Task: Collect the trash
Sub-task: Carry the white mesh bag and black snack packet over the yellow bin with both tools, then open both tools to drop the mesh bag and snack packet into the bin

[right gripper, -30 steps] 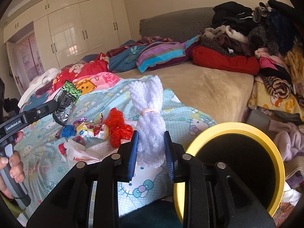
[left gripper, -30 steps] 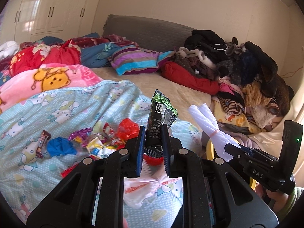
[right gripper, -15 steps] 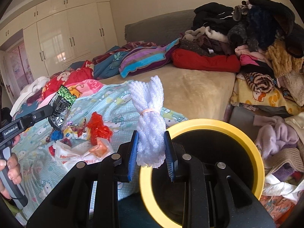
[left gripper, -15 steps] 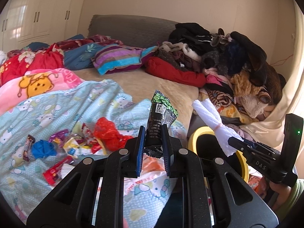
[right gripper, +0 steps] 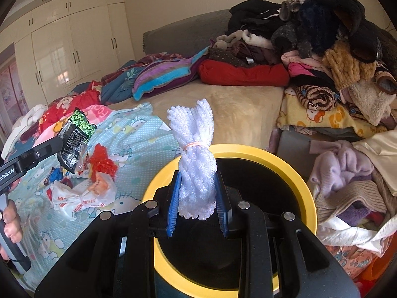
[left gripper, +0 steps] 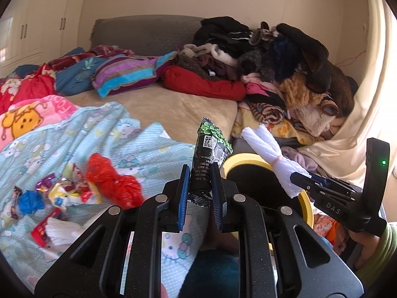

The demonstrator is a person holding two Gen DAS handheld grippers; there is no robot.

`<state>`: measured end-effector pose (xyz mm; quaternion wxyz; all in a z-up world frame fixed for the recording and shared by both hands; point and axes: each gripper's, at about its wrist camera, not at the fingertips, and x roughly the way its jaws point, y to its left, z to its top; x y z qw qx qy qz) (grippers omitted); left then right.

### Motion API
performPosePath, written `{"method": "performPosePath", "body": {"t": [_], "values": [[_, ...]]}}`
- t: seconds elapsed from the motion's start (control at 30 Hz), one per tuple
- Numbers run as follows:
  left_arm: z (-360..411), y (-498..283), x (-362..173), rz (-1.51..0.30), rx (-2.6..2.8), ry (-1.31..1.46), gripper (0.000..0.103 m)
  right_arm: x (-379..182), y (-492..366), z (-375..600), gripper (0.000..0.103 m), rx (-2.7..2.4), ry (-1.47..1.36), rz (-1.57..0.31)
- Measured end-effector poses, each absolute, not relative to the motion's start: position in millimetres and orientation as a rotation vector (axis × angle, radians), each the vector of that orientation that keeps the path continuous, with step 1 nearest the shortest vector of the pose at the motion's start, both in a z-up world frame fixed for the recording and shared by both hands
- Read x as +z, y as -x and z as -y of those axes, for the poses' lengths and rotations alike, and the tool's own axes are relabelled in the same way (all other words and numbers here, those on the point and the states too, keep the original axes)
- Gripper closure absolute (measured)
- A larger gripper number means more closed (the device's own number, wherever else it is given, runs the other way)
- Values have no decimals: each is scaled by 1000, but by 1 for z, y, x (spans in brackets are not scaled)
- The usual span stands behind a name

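Left gripper (left gripper: 200, 173) pinches a black-and-green snack wrapper (left gripper: 209, 156); right gripper (right gripper: 197, 178) clamps a white foam net bundle (right gripper: 194, 159) over the yellow-rimmed bin (right gripper: 292, 171).

Going left to right in the right wrist view: a hand (right gripper: 10, 221) grips the left tool's handle, and the wrapper stands upright between its jaws above the light blue cartoon blanket (right gripper: 134, 134). Below it on the blanket lies loose trash: a blue scrap (right gripper: 55, 173), a crumpled red plastic bag (right gripper: 103, 161) and a white printed bag (right gripper: 84, 198). Next comes the foam net, tied with a pink band, upright between the blue pads (right gripper: 173, 198), directly above the bin's dark opening. Beyond the bin, at the right, a heap of clothes (right gripper: 335, 57) covers the tan bed (right gripper: 238, 109).
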<state>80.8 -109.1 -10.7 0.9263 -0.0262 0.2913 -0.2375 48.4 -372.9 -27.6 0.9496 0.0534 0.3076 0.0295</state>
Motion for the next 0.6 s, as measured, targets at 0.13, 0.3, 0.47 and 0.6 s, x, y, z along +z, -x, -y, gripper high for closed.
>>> {"method": "performPosePath", "body": {"t": [0.13, 0.3, 0.47, 0.6], "values": [[124, -84, -15, -608, -521, 38, 91, -31, -47, 383, 77, 38, -118, -636], [142, -86, -22, -627, -552, 25, 91, -36, -46, 391, 77, 20, -131, -654], [162, -87, -30, -649, -586, 17, 91, -41, -44, 401, 76, -2, -144, -670], [179, -91, -37, -671, -611, 12, 91, -46, -42, 408, 75, -28, -149, -682]]}}
